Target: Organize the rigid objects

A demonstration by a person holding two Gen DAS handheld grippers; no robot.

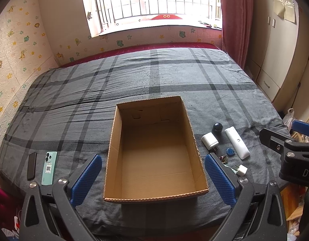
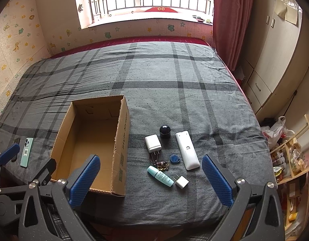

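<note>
An open, empty cardboard box (image 1: 194,140) (image 2: 122,140) sits on the grey plaid bed. To its right lie a white remote (image 2: 187,150) (image 1: 236,143), a white charger (image 2: 152,143) (image 1: 209,140), a dark round jar (image 2: 165,131) (image 1: 217,128), a blue key tag (image 2: 174,158), keys (image 2: 161,164), a teal tube (image 2: 160,176) and a small white plug (image 2: 181,181) (image 1: 241,170). To its left lie a teal phone (image 1: 49,167) (image 2: 26,152) and a black phone (image 1: 31,165). My left gripper (image 1: 153,177) is open, above the box's near end. My right gripper (image 2: 150,178) is open, above the small objects.
A wallpapered wall runs along the bed's left side and a window stands behind it. A red curtain (image 2: 230,20) and a wardrobe (image 2: 275,60) stand to the right. Cluttered shelves and bags (image 2: 285,150) stand by the bed's right edge.
</note>
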